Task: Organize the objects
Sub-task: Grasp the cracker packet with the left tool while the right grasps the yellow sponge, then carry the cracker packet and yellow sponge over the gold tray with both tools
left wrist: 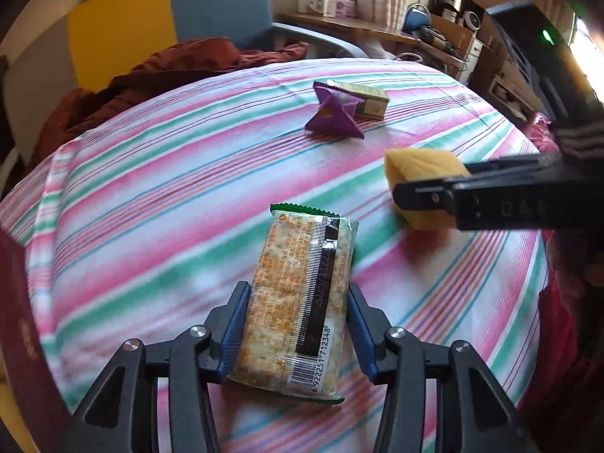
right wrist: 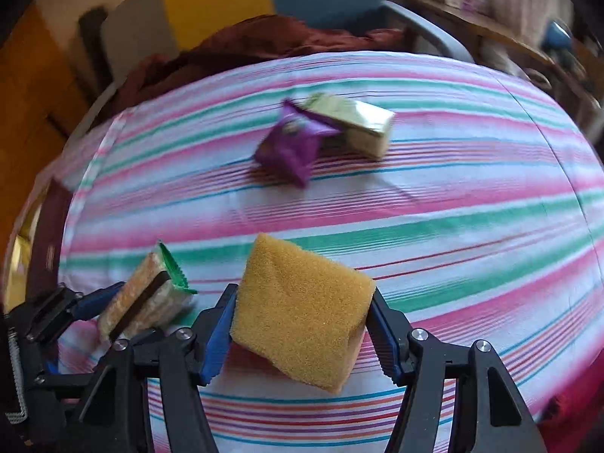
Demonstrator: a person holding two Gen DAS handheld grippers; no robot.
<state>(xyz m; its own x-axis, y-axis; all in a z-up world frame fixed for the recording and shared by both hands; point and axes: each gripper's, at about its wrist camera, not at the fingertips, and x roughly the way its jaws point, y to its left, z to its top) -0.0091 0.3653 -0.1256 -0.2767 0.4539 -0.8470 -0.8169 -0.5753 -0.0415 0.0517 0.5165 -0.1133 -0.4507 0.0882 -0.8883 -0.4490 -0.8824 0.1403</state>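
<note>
Left tool (left wrist: 298,324) was clamped on a clear-wrapped rectangular cracker packet with green crimped ends (left wrist: 302,302), blue pads pressing both long sides, jaws partly closed. Right tool (right wrist: 302,324) was gripping a yellow-orange foam sponge block (right wrist: 302,309), pads squeezing its two sides, jaws about half open. Both items were held over the pink, green and white striped cloth on the bench (left wrist: 170,188).

Landmark: the crumpled purple foil snack packet (left wrist: 334,115), mid-cloth. A gold-green cardboard box (left wrist: 368,100) touched it on its far side. Cracker packet was near-side of the purple packet, well apart; sponge near-right of it. Cloth between them was bare, wide room. A rust-red bundled fabric (left wrist: 181,68) lay far-left of the purple packet at the cloth's far edge. A dark red booklet (left wrist: 22,339) sat at the near-left edge.
</note>
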